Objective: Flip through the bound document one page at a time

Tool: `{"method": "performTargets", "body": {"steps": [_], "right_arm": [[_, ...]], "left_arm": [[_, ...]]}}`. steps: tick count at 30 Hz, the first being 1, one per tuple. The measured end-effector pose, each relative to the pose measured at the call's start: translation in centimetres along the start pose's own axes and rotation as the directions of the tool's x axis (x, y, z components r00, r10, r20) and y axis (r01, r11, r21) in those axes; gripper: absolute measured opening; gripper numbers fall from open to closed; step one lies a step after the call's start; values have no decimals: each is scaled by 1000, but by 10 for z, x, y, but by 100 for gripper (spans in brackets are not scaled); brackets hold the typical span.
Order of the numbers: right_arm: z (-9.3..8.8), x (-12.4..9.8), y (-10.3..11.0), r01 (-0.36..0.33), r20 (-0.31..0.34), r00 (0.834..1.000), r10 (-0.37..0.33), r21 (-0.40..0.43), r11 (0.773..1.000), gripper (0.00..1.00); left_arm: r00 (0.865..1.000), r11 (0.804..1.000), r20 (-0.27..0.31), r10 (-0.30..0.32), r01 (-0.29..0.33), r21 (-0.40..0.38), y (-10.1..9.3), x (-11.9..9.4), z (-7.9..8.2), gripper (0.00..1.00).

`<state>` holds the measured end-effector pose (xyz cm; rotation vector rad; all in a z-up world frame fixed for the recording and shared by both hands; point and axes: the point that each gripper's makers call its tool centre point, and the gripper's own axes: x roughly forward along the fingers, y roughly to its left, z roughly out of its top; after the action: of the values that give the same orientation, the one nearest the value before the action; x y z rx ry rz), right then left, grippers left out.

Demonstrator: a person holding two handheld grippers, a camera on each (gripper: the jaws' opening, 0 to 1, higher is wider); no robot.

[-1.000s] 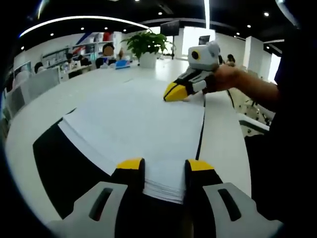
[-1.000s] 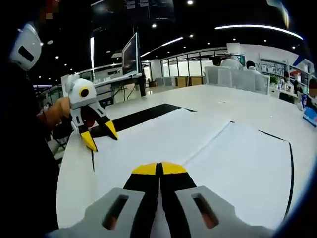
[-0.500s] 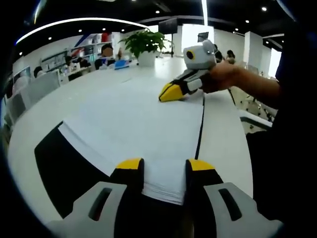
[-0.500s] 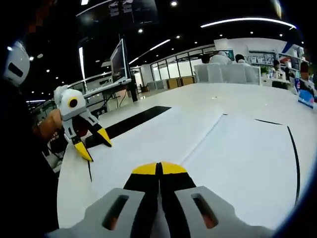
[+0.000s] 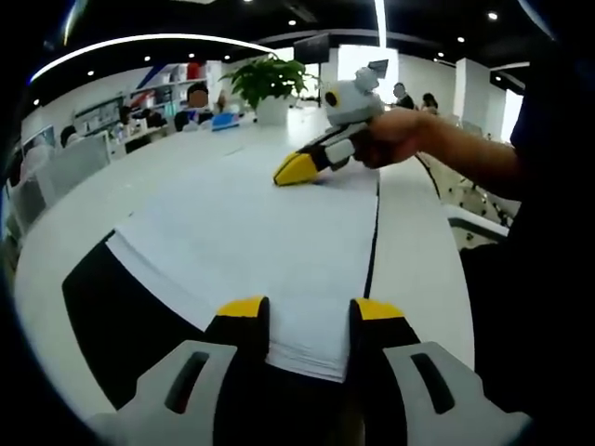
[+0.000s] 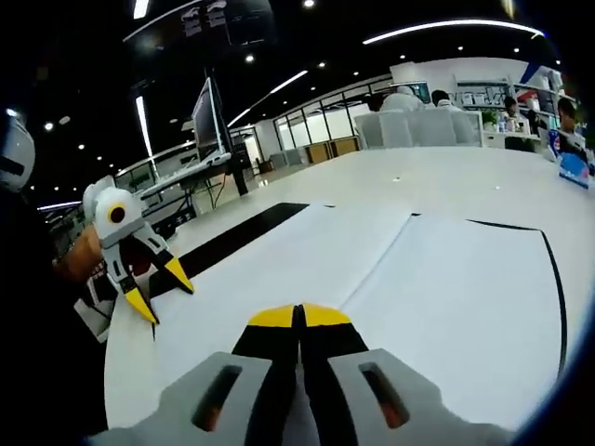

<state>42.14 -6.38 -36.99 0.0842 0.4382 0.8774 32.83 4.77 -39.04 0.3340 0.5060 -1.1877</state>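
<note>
Presently the left gripper [image 5: 305, 321], jaws apart, straddles one end of the bound document [image 5: 270, 232], which lies open on the white table [image 5: 93, 200], spine running away from it toward the potted plant [image 5: 274, 88]. Further right, the right gripper [image 5: 296, 169] has its jaws pressed together at the document's far end (whether a sheet is pinched cannot be told). It looks nearer the page corner, so the next turn is likely its job.
</note>
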Motion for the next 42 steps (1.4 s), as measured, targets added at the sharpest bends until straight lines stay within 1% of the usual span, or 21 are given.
{"method": "performTargets", "body": {"steps": [3, 8, 13, 19, 23, 25, 32, 36, 42], "right_arm": [[4, 5, -7, 5, -1, 1000, -5, 1, 1000, 2], [12, 14, -22, 13, 17, 1000, -13, 24, 1000, 2], [19, 23, -37, 45, 27, 999, -45, 30, 999, 2], [27, 38, -49, 52, 9, 999, -52, 19, 998, 2], [32, 48, -58, 51, -3, 999, -51, 26, 998, 2], [34, 52, -63, 50, -14, 999, -49, 46, 998, 2], [41, 70, -76, 67, -42, 997, -66, 44, 997, 2], [45, 80, -83, 73, -50, 996, -71, 38, 997, 2], [49, 87, -84, 70, -49, 997, -67, 56, 996, 2]], "left_arm": [[1000, 1000, 0, -2, 2, 0, 0, 0, 0, 37], [1000, 1000, -2, -11, 11, 4, 0, 0, 0, 37], [1000, 1000, -2, -25, 25, 9, 1, 0, 0, 36], [999, 999, -30, -34, 34, 9, 3, 0, 0, 34], [999, 999, -23, -41, 41, 6, 4, -1, -1, 33], [999, 999, -20, -41, 41, 6, 4, -1, 0, 33], [999, 999, -27, -28, 28, 16, 3, -1, 0, 33], [999, 1000, -22, -26, 26, 14, 3, -1, 0, 33], [1000, 1000, -14, -27, 27, 10, 1, 0, 0, 33]]}}
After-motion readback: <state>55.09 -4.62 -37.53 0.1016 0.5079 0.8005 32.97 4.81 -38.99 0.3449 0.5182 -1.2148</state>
